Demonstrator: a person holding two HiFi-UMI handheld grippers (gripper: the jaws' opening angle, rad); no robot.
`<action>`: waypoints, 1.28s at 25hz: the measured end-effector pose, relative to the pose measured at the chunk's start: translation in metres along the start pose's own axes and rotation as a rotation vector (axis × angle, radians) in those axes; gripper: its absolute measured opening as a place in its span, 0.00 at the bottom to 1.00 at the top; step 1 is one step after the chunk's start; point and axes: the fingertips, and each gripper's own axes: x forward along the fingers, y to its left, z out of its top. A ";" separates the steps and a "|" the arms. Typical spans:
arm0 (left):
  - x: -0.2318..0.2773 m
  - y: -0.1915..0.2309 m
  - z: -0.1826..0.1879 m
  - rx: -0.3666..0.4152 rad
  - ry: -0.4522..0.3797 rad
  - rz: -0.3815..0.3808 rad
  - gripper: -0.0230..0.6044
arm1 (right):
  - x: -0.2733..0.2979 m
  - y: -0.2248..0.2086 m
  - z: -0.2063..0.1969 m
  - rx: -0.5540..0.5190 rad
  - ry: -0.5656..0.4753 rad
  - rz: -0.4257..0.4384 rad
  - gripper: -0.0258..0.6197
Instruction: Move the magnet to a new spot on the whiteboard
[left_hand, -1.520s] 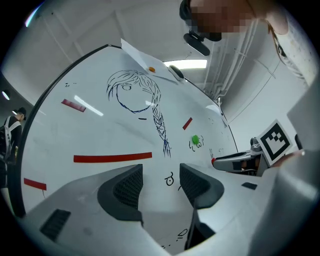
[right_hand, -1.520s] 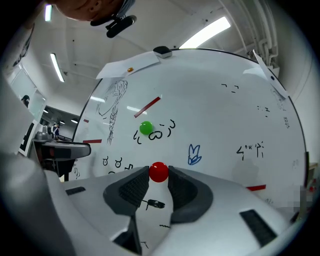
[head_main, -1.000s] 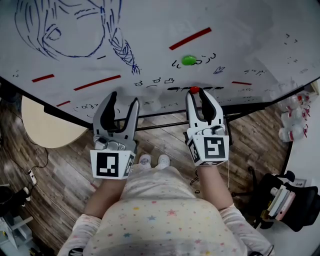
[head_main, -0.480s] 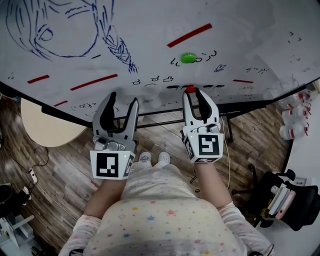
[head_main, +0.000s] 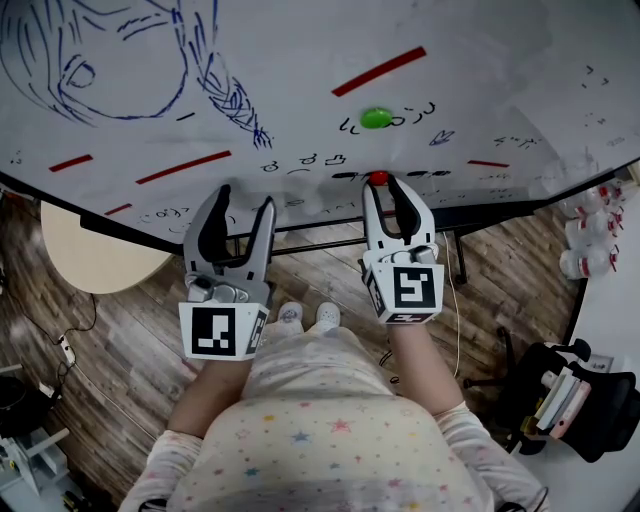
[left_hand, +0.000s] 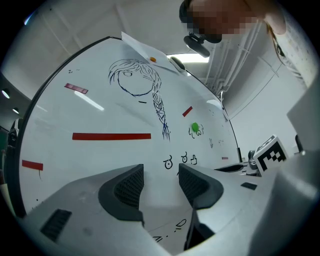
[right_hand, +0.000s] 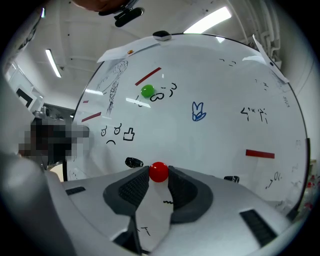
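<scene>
Right gripper (head_main: 382, 188) clamps red magnet (right_hand: 159, 171) at jaw tips, low on whiteboard (head_main: 300, 80). Green magnet (head_main: 376, 118) above. Left gripper (head_main: 243, 202) agape, empty.

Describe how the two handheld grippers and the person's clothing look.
The left gripper and right gripper match: light grey bodies, each with two curved jaws lined with dark ribbed pads. Each carries a white cube printed with black square markers at its rear. The person wears a cream top with long sleeves, dotted with small coloured stars.
</scene>
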 end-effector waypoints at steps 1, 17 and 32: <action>0.000 0.001 0.000 0.000 0.001 0.002 0.35 | 0.001 0.000 -0.001 0.000 0.002 0.000 0.23; 0.001 0.005 -0.002 -0.002 0.002 0.006 0.35 | 0.003 -0.001 -0.003 -0.003 0.005 -0.006 0.23; 0.002 0.003 0.003 0.001 -0.008 -0.011 0.35 | 0.003 -0.001 -0.002 -0.037 0.018 -0.001 0.24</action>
